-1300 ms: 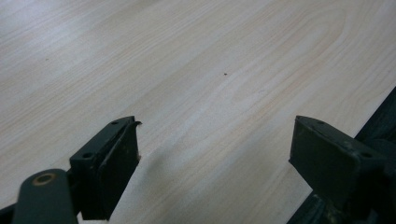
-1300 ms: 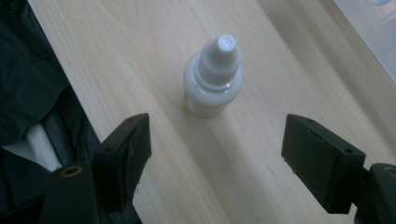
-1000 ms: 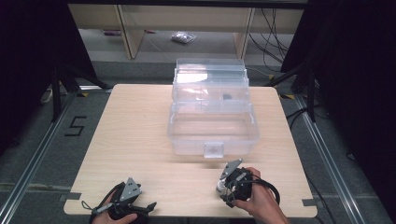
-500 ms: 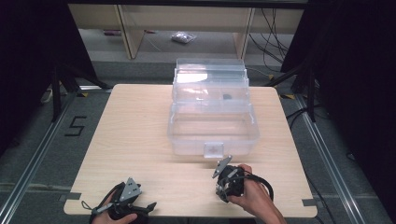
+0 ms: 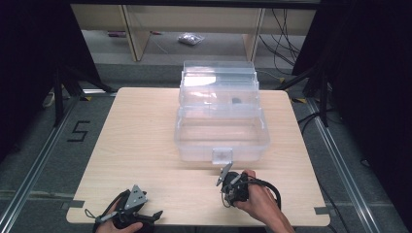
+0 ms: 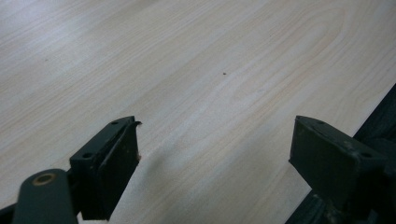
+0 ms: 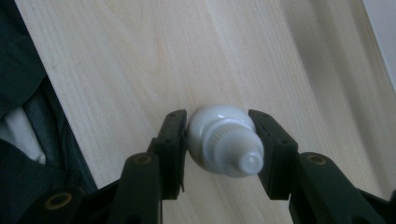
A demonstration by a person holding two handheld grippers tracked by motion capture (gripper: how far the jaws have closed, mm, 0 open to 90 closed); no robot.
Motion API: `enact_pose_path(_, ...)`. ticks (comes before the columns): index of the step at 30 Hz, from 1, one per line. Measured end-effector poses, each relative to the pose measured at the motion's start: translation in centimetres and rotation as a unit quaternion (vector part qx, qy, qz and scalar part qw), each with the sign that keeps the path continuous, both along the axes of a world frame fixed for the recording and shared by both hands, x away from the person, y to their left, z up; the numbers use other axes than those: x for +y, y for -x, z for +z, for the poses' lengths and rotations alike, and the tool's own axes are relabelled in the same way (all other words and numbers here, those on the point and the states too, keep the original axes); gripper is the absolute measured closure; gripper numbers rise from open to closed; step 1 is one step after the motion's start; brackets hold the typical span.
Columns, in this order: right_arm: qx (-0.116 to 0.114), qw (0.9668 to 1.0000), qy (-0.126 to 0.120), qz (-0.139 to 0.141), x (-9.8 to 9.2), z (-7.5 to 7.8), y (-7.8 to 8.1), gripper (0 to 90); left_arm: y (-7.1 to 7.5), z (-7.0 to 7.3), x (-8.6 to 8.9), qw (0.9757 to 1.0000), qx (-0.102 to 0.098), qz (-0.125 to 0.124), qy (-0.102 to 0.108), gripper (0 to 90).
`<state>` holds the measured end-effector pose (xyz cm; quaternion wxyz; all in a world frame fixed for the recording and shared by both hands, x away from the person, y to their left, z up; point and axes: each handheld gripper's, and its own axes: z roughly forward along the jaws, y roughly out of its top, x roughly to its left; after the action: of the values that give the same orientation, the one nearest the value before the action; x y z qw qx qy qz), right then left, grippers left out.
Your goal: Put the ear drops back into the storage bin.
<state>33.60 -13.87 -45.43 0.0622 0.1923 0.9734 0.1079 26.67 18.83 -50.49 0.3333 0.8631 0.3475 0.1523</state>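
Note:
A small white bottle (image 7: 223,142) with a ribbed neck and a nozzle tip stands on the wooden table. My right gripper (image 7: 219,140) is shut on it; its jaws have just been closing, and both pads now press on its sides. In the high view that right gripper (image 5: 232,190) points down at the table just in front of a clear plastic box (image 5: 221,116). The left gripper (image 5: 149,217) rests at the table's front left. In the left gripper view its jaws (image 6: 215,154) stand wide open over bare wood.
The clear box is a tiered case opened out, with a latch (image 5: 222,155) on its near wall and a small dark item (image 5: 236,101) in an upper tray. The table's near edge (image 5: 194,224) lies right below both hands. Shelving and cables stand beyond the table.
The right hand has shifted a little to the left, closer to the box's latch. The left hand has stayed put.

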Motion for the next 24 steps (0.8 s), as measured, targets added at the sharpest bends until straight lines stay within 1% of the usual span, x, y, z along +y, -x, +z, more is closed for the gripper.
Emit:
enact_pose_path(3,0.004,1.0,0.004,-0.004,0.1,0.1,0.1,60.0,0.0,0.0,0.0,1.0,-0.001,0.0,0.0,15.0)
enact_pose_path(4,0.002,0.9998,0.012,-0.017,0.2,0.3,0.4,60.0,0.0,0.0,0.0,1.0,0.0,0.0,0.0,15.0)
enact_pose_path(5,-0.011,0.9998,0.018,-0.004,0.2,0.5,0.3,60.1,0.0,0.0,0.0,1.0,0.0,-0.001,-0.001,15.0)
enact_pose_path(6,-0.015,0.9998,0.013,0.0,0.1,0.8,0.3,60.1,0.0,0.0,0.0,1.0,0.001,0.0,-0.001,15.0)
enact_pose_path(7,-0.018,0.9998,0.013,-0.001,0.1,1.0,0.4,60.1,0.1,-0.1,-0.2,0.9999,-0.001,0.007,0.011,15.1)
enact_pose_path(8,-0.02,0.9998,0.01,-0.001,0.0,1.2,0.4,60.1,0.0,-0.1,-0.2,0.9999,-0.002,0.009,0.013,15.1)
enact_pose_path(9,-0.019,0.9997,0.013,-0.005,-0.1,1.4,0.4,60.1,0.0,0.0,0.0,1.0,0.001,-0.002,-0.004,15.1)
enact_pose_path(10,-0.019,0.9998,0.007,-0.003,-0.2,1.6,0.3,60.1,0.0,0.0,0.0,1.0,0.0,0.0,-0.002,15.1)
enact_pose_path(11,-0.02,0.9998,0.006,-0.004,-0.3,1.8,0.2,60.1,-0.1,0.0,0.1,1.0,0.0,-0.004,-0.008,15.0)
enact_pose_path(12,-0.031,0.9995,-0.004,-0.002,-0.4,2.0,0.1,60.1,-0.1,0.1,0.1,0.9999,0.001,-0.005,-0.011,15.1)
enact_pose_path(13,-0.026,0.9996,-0.008,0.0,-0.5,2.2,0.0,60.1,-0.1,0.1,0.1,0.9999,0.001,-0.005,-0.011,15.1)
enact_pose_path(15,-0.026,0.9996,-0.011,-0.001,-0.6,2.5,-0.2,60.1,-0.1,0.1,0.2,0.9999,0.001,-0.005,-0.011,15.1)
enact_pose_path(16,-0.026,0.9996,-0.01,-0.007,-0.7,2.6,-0.3,60.2,-0.1,0.1,0.1,0.9999,0.001,-0.005,-0.01,15.1)
enact_pose_path(18,-0.028,0.9995,-0.011,-0.005,-0.7,2.8,-0.5,60.2,-0.1,0.1,0.1,0.9999,0.002,-0.006,-0.011,15.0)
enact_pose_path(19,-0.021,0.9997,-0.008,-0.001,-0.8,3.0,-0.8,60.1,-0.1,0.1,0.2,0.9999,0.001,-0.005,-0.012,15.1)
enact_pose_path(20,-0.015,0.9998,-0.011,0.009,-0.8,3.1,-1.1,60.1,0.0,-0.2,-0.2,0.9998,-0.004,0.015,0.014,15.1)
enact_pose_path(21,-0.009,0.9999,-0.008,-0.004,-0.9,3.4,-1.2,60.1,0.0,-0.2,-0.2,0.9998,-0.004,0.014,0.013,15.1)
enact_pose_path(22,-0.009,0.9999,-0.008,-0.004,-0.9,3.4,-1.2,60.1,0.0,-0.2,-0.2,0.9998,-0.004,0.014,0.013,15.0)
enact_pose_path(23,-0.009,0.9999,-0.008,0.009,-0.9,3.5,-1.5,60.1,0.0,-0.2,-0.1,0.9998,-0.004,0.014,0.013,15.0)
enact_pose_path(24,-0.005,0.9999,-0.006,-0.011,-0.9,3.7,-1.4,60.1,0.0,-0.2,-0.2,0.9997,-0.004,0.016,0.016,15.1)
